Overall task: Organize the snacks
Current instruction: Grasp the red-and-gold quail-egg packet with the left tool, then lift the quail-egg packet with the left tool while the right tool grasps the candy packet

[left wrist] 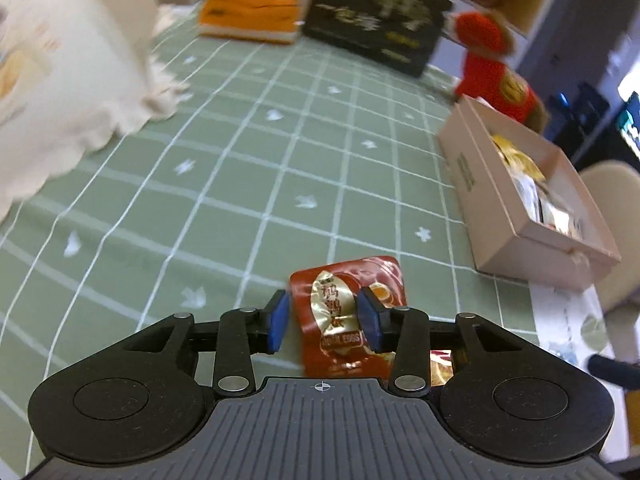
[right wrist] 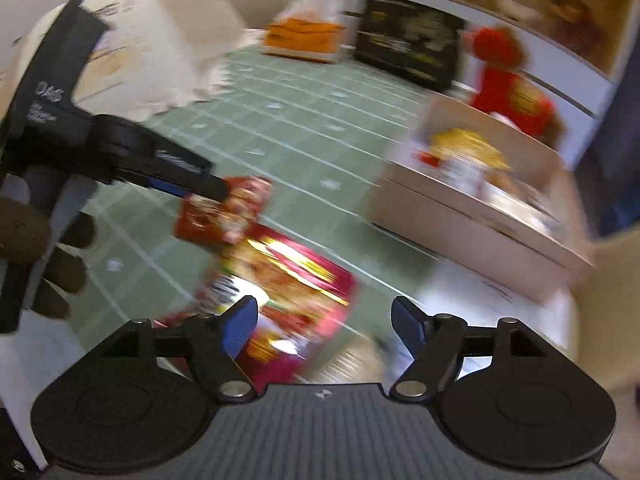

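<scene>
Blue-padded left claw (left wrist: 323, 320) pinches a glossy, crinkled red packet (left wrist: 347, 312).

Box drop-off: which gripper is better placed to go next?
Left. Its gripper already pinches a red packet, and the box lies open nearby. The right gripper is open above another packet, unheld.

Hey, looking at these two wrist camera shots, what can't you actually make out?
- Right wrist view: motion blur smears the red snack pack under the right gripper; its print is unreadable.
- Left wrist view: the left gripper and its body cover the quail egg packet's lower part.
- Both views: the cardboard box walls hide most snacks inside.
</scene>
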Tool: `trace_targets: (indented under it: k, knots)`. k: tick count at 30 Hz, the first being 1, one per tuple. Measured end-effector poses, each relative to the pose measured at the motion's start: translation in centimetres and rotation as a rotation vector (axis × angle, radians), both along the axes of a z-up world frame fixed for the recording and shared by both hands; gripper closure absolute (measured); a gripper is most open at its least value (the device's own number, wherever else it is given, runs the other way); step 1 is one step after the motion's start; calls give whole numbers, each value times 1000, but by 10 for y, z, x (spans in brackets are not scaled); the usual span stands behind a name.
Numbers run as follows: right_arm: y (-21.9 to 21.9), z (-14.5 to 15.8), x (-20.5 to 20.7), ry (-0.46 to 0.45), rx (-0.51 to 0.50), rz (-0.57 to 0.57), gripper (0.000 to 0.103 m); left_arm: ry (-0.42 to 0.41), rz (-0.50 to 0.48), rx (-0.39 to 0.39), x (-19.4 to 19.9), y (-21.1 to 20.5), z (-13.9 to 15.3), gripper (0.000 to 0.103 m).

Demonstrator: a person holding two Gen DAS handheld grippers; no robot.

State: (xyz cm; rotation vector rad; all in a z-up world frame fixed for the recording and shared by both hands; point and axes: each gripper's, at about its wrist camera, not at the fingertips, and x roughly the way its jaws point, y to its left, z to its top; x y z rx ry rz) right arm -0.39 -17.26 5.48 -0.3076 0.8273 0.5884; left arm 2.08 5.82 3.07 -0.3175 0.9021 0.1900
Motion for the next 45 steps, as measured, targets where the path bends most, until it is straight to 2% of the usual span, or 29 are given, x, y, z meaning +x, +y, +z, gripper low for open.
trace_targets:
  k: [3,8,10,14,16,17,19,23,27,28,31,37,40,44,45]
  knots:
    - [-32,-5,2,30,17,-80,28,-3,-70,68,8,-15,1,59]
    - [-65,-15,9,98,73,-177,25,-2,-115,58,18,-24,1,59]
    - [-69,-18,9,107,89,-181,25,1,-97,28,20,-22,0,59]
    - [-66,-26,15,111,81,-189,25,19,-60,-88,15,-13,3,61]
    - [-63,-30,19,131,88,-204,25,23,-92,-59,15,-21,6,61]
    - [-63,-33,21,141,91,-216,24,35,-126,-17,18,-29,6,61]
    - [-63,-36,22,153,92,-228,23,59,-197,71,23,-46,4,52]
    - [-59,-39,18,142,62,-207,22,72,-217,130,34,-58,5,50]
    - [-55,-44,14,137,35,-199,18,102,-277,123,44,-68,0,42]
    - [-54,-45,13,132,34,-195,16,113,-294,107,46,-69,-3,33]
    - [-53,-45,11,128,31,-193,15,113,-325,158,43,-75,-6,32]
    - [-55,-47,6,103,46,-204,12,103,-231,180,37,-56,-8,30]
    - [-54,-49,3,89,53,-208,8,99,-225,172,38,-51,-7,30]
    - [-52,-50,1,82,57,-212,5,101,-254,166,40,-55,-9,18]
    - [-52,-51,1,82,57,-211,4,94,-251,156,40,-54,-9,17]
